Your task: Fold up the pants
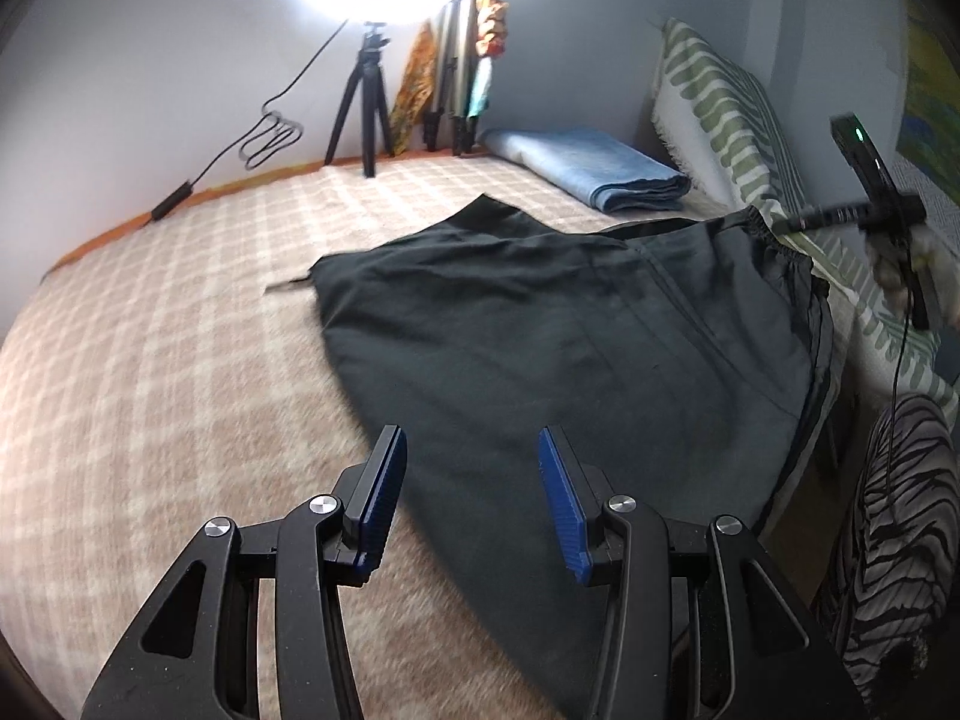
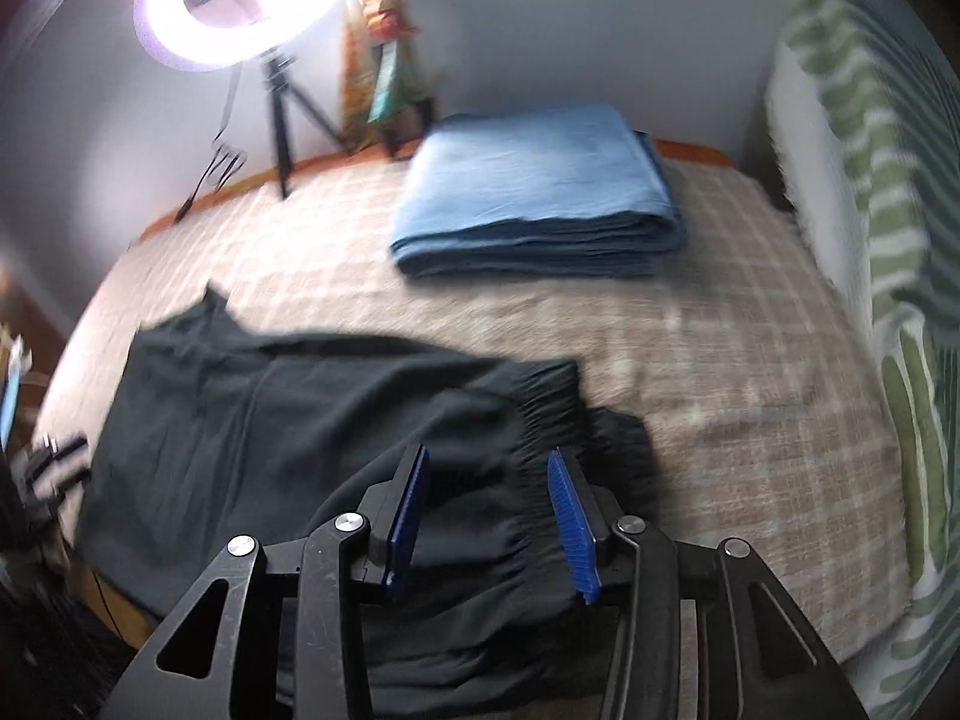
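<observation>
The black pants (image 1: 540,324) lie spread across the middle of the checked bed (image 1: 150,360), flat for folding. The left gripper (image 1: 474,504) hangs wide over their lower edge; the right gripper (image 2: 489,510), also wide, straddles the gathered waistband (image 2: 540,420), apparently ready to pinch it.

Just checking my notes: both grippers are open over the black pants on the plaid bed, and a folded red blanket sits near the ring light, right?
Not quite: the folded blanket is blue, not red, as the right wrist view shows. The rest stands.
</observation>
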`<state>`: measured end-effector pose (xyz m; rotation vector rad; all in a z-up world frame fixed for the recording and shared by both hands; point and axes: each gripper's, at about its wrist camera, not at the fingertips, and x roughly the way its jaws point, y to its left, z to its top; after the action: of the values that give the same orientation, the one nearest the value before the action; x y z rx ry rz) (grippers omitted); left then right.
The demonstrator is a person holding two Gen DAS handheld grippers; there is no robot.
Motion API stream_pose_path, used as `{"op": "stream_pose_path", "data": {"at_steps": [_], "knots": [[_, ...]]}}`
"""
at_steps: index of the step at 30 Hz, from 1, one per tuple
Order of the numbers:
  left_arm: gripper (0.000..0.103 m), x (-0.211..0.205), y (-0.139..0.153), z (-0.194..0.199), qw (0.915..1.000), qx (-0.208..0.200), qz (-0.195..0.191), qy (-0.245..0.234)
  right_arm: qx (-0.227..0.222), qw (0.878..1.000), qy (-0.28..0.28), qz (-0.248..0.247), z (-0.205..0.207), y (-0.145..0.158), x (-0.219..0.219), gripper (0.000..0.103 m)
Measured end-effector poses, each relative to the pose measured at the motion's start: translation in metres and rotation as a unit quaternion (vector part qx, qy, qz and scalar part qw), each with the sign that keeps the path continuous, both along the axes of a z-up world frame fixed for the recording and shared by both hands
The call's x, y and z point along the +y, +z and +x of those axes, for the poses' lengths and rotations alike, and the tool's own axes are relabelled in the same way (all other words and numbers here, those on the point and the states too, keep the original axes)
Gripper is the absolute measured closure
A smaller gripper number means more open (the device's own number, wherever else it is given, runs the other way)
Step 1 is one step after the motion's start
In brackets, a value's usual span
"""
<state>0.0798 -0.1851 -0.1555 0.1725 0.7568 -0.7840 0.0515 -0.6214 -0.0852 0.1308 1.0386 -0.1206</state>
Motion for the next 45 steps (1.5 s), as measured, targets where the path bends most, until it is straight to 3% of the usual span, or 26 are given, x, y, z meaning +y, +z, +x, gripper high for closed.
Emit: {"op": "stream_pose_path", "data": {"at_steps": [4,10,13,16,19,21,27,30,34,40,45], "knots": [[0.059,0.014,-0.003,0.000,0.9992,0.025,-0.014,0.027,0.033,0.999,-0.001,-0.014,0.004,-0.026,0.005,0.059],[0.059,0.029,-0.017,-0.005,0.9934,0.091,-0.043,0.056,0.038,0.999,0.002,-0.020,0.007,-0.038,0.004,0.058],[0.059,0.027,-0.021,-0.013,0.9910,0.109,-0.050,0.060,0.045,0.999,-0.002,-0.030,0.009,-0.029,0.011,0.058],[0.059,0.022,-0.019,-0.020,0.9916,0.104,-0.044,0.063,0.024,1.000,0.003,-0.004,0.011,-0.011,0.025,0.056],[0.059,0.021,-0.021,-0.023,0.9889,0.115,-0.055,0.077,-0.007,0.999,0.033,0.026,0.018,0.013,0.056,0.043],[0.059,0.023,-0.021,-0.023,0.9858,0.125,-0.072,0.085,-0.018,0.998,0.050,0.046,0.026,0.022,0.077,0.040],[0.062,0.031,-0.025,-0.023,0.9728,0.155,-0.131,0.112,-0.017,0.988,0.118,0.095,0.069,0.033,0.154,0.035],[0.073,0.032,-0.027,-0.023,0.9682,0.164,-0.152,0.112,-0.004,0.983,0.148,0.105,0.091,0.030,0.193,0.035],[0.083,0.029,-0.024,-0.026,0.9693,0.149,-0.167,0.102,0.030,0.977,0.176,0.119,0.126,0.014,0.242,0.035],[0.085,0.017,-0.011,-0.033,0.9787,0.100,-0.163,0.075,0.089,0.970,0.197,0.111,0.166,-0.017,0.299,0.035],[0.085,0.010,-0.008,-0.034,0.9812,0.086,-0.160,0.064,0.125,0.967,0.209,0.071,0.191,-0.039,0.341,0.035]]}}
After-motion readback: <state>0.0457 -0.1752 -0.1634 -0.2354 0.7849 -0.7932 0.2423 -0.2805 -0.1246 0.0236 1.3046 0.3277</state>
